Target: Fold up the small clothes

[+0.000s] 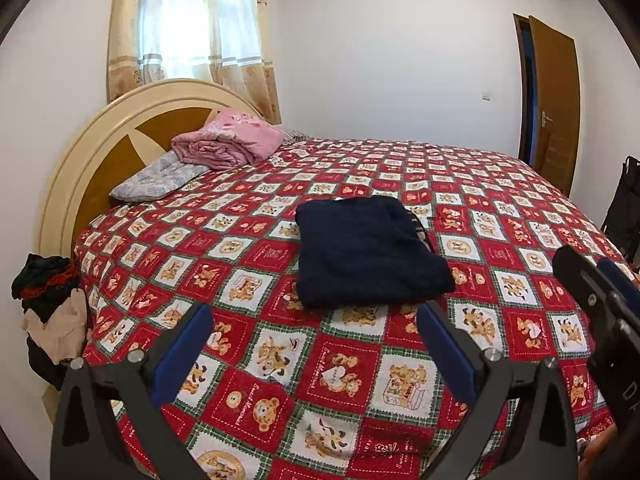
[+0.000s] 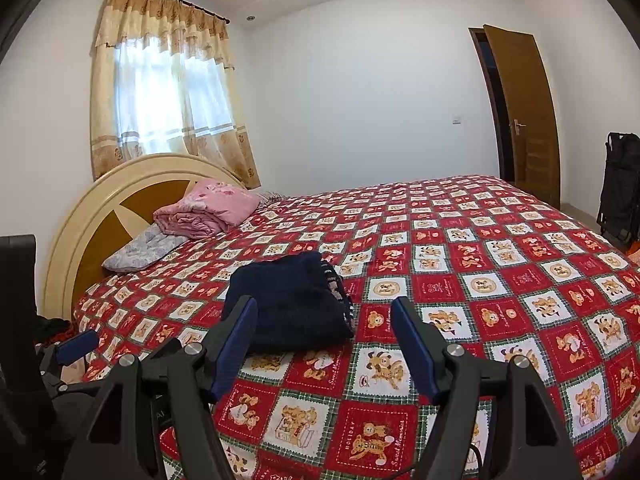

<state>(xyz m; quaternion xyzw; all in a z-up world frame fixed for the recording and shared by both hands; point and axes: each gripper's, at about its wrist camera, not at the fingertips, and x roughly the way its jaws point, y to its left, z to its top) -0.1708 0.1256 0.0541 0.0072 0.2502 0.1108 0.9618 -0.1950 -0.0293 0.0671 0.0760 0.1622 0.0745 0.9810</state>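
Navy garment (image 1: 370, 250) lay folded on the bed (image 1: 500, 216), just beyond the left gripper (image 1: 316, 354) and ahead-left of the right gripper (image 2: 326, 344); both grippers stood wide apart, holding nothing.

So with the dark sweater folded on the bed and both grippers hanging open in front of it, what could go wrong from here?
1. The navy sweater looks bulky and its striped edge pokes out on one side, so lifting it by one edge may undo the fold.
2. The left gripper and right gripper are close together; reaching in together could make them collide.
3. A low pinch may catch the bedspread too.
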